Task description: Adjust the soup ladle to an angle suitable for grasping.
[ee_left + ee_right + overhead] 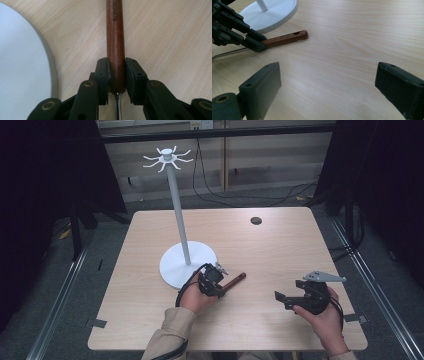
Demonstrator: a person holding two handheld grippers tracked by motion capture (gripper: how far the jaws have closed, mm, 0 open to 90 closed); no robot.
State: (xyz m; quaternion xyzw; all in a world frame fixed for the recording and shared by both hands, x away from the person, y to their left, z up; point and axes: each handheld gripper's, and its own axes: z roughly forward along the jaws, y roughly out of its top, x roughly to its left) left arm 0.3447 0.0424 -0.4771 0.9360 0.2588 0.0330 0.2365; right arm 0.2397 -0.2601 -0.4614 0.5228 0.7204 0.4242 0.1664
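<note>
A utensil with a brown wooden handle [236, 278] lies on the table just right of the white stand's round base [172, 267]. My left gripper [221, 289] is shut on the handle's near end. In the left gripper view the jaws clamp the handle [115, 45] on both sides, and a thin metal shaft [117, 107] runs back from it. The right gripper view shows the handle [287, 38], with its hanging hole at the far end, held by the left gripper [254, 41]. My right gripper [280, 299] stands open near the front right, with nothing between its jaws [329, 72].
The stand's tall white pole [179, 210] carries a ring of hooks [168, 156] at the top. A small black disc [256, 220] sits at the table's far right. Tape tabs [98, 323] mark the front edges. Cables [235, 197] lie on the floor behind.
</note>
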